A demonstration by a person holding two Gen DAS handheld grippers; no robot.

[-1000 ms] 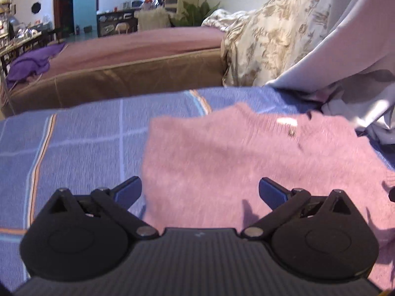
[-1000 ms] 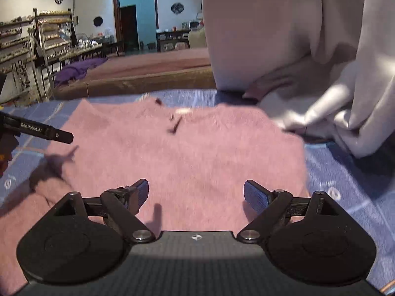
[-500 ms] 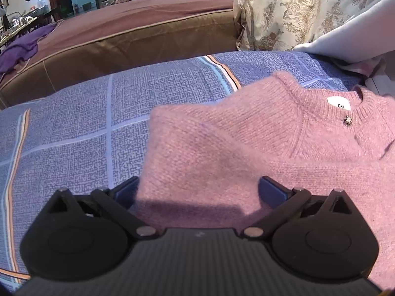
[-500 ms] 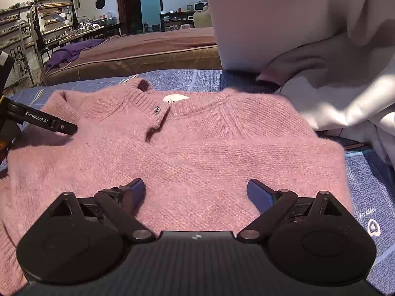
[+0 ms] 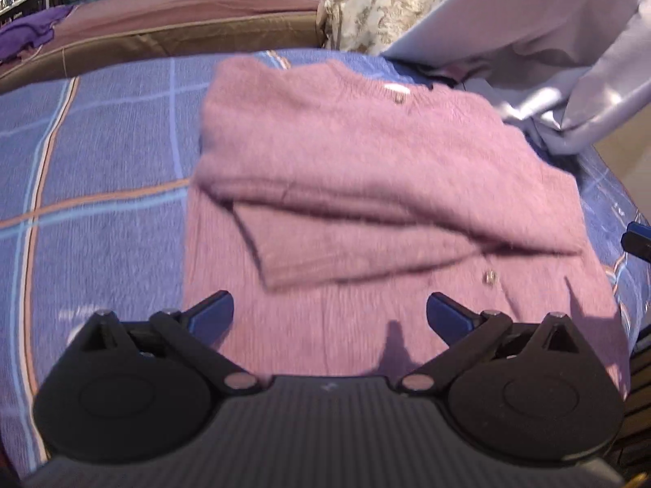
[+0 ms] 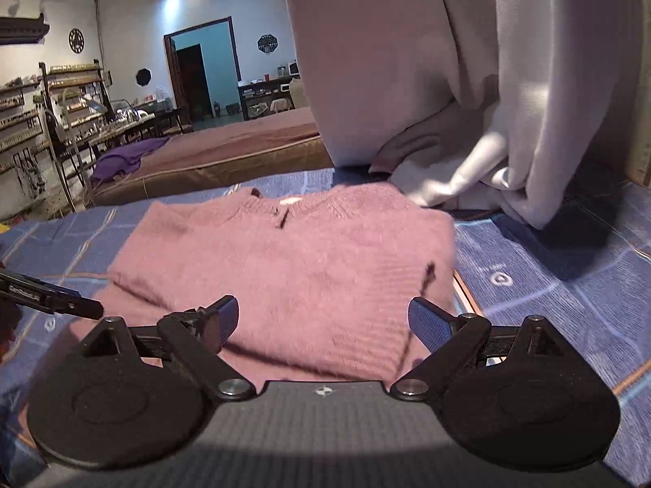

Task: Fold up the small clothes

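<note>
Sweater now folded over — edges free

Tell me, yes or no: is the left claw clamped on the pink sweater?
No: the left claw is open, its fingers spread apart above the pink sweater, gripping nothing.

Bare bedspread left; white fabric blocks right.

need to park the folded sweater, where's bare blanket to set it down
Bare blue plaid blanket lies left of the pink sweater, running back to the brown bed edge. A smaller free patch sits right of the sweater, in front of the white cloth pile. The far right corner is crowded by that pile.
</note>
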